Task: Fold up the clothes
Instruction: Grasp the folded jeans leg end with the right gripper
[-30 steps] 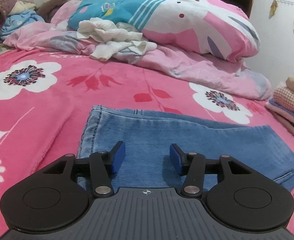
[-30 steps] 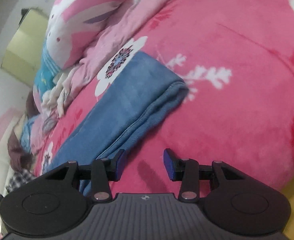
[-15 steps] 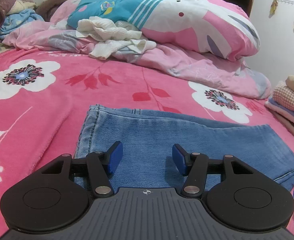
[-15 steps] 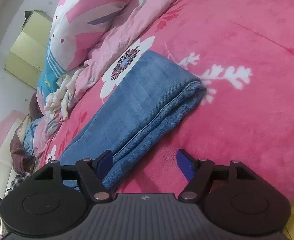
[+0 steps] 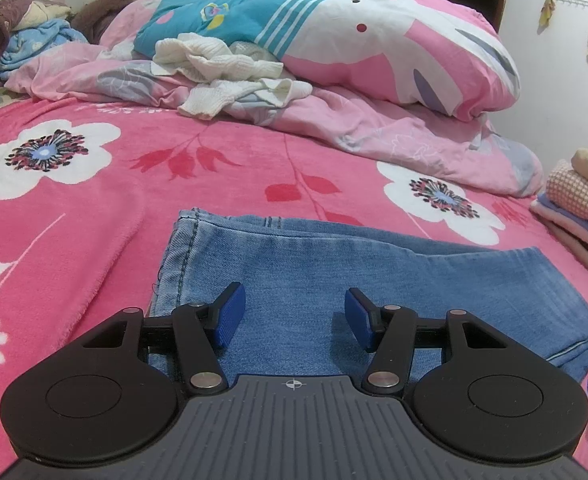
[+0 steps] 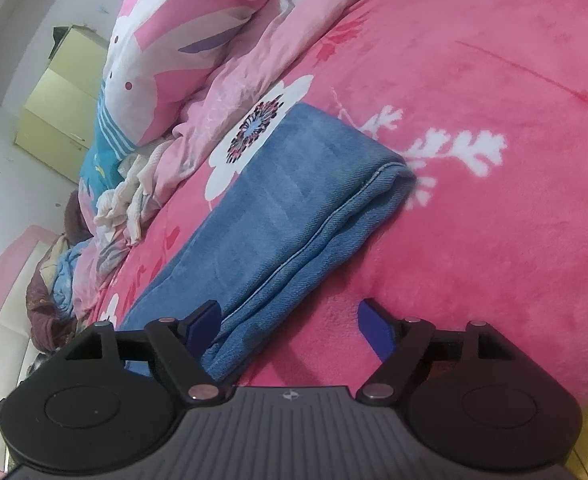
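Folded blue jeans (image 5: 334,276) lie flat on the pink flowered blanket (image 5: 73,240). My left gripper (image 5: 291,312) hovers open just over the jeans' left end, and its blue pads touch no cloth. In the right wrist view the same jeans (image 6: 289,208) run diagonally away from me. My right gripper (image 6: 289,316) is at their near long edge with its jaws opening. That edge lies between them, close to the left finger (image 6: 203,322), and the pads do not press on it. A blue pad of the right gripper shows at the left wrist view's right edge.
A stack of folded clothes (image 5: 578,208) sits at the right edge of the bed. A crumpled white garment (image 5: 229,68) lies on a rumpled pink quilt (image 5: 394,132) behind the jeans. More loose clothes (image 5: 21,36) are heaped at the far left.
My right gripper's jaws have spread much wider, beside the jeans' near edge. The left gripper's jaws opened slightly, and it stayed over the jeans' left end.
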`<state>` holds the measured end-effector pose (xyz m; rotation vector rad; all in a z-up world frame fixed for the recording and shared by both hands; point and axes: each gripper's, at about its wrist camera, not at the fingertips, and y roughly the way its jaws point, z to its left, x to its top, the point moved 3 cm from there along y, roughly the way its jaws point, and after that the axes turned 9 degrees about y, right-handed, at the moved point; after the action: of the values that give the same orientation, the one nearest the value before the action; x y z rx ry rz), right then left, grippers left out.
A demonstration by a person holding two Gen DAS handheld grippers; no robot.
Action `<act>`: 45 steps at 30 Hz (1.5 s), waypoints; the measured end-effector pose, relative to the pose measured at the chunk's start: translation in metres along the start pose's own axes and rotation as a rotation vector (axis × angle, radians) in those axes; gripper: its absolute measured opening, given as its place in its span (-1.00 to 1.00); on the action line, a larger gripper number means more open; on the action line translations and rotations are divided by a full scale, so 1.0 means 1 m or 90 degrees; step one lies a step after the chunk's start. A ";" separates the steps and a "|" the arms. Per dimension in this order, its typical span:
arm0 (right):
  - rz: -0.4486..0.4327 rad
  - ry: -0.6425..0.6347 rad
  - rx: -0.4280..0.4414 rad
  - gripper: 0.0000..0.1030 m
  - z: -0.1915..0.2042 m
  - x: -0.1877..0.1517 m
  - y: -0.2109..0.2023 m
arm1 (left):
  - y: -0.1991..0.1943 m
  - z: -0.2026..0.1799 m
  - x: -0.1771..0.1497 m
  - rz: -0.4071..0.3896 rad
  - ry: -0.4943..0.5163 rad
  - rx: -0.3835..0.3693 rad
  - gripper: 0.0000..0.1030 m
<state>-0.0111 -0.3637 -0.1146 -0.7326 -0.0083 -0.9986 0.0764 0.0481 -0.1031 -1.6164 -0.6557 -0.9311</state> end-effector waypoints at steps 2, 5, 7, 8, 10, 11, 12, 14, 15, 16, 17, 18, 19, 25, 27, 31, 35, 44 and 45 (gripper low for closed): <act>-0.002 -0.001 0.006 0.66 0.001 0.000 0.001 | 0.000 0.000 0.000 0.000 0.000 0.000 0.07; -0.008 0.004 0.018 0.81 0.003 0.002 0.004 | -0.001 0.001 0.000 0.001 -0.003 -0.002 0.07; -0.017 0.010 0.027 0.86 0.003 0.004 0.007 | -0.001 0.002 0.000 0.001 -0.004 -0.002 0.07; -0.022 0.014 0.031 0.86 0.003 0.005 0.009 | 0.000 0.001 0.000 0.001 -0.004 -0.001 0.07; -0.032 0.022 0.039 0.86 0.002 0.008 0.011 | 0.000 0.001 0.000 0.001 -0.004 -0.001 0.07; -0.037 0.026 0.043 0.86 0.002 0.009 0.012 | 0.000 0.001 0.000 0.001 -0.004 -0.001 0.07; -0.040 0.031 0.046 0.86 0.001 0.011 0.013 | 0.000 0.000 0.000 0.001 -0.003 0.000 0.07; -0.044 0.036 0.049 0.86 0.001 0.015 0.015 | 0.000 0.001 0.000 0.001 -0.002 -0.001 0.07; -0.045 0.038 0.051 0.86 0.002 0.018 0.018 | 0.000 0.001 0.000 0.001 -0.002 -0.001 0.08; -0.046 0.039 0.051 0.86 0.002 0.021 0.020 | 0.000 0.001 0.000 0.001 -0.002 -0.001 0.07; -0.048 0.040 0.052 0.86 0.002 0.023 0.022 | 0.000 0.001 0.000 0.001 -0.002 -0.001 0.07; -0.049 0.042 0.053 0.86 0.003 0.027 0.025 | 0.000 0.001 0.000 0.001 -0.002 -0.001 0.08; -0.050 0.043 0.053 0.86 0.004 0.031 0.029 | 0.000 0.001 0.000 0.001 -0.002 -0.001 0.08; -0.070 0.044 0.061 0.86 0.004 0.049 0.047 | 0.000 0.001 -0.001 0.001 -0.001 0.000 0.08; -0.078 0.025 0.059 0.86 0.005 0.047 0.048 | 0.000 0.000 -0.001 0.001 0.000 0.000 0.09; -0.088 -0.002 0.044 0.55 0.005 0.040 0.044 | 0.000 0.000 -0.001 0.001 0.002 0.001 0.11; -0.087 0.015 0.049 0.29 -0.002 0.042 0.041 | 0.001 -0.002 -0.001 0.001 0.005 0.003 0.15; -0.106 0.041 0.054 -0.23 -0.006 0.059 0.065 | 0.002 -0.003 0.000 0.002 0.011 0.006 0.17; -0.110 0.038 0.051 -0.26 -0.007 0.058 0.066 | 0.002 -0.003 0.000 0.003 0.011 0.006 0.17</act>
<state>0.0701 -0.3902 -0.1372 -0.6365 -0.0597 -1.1783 0.0770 0.0446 -0.1040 -1.5987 -0.6434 -0.9363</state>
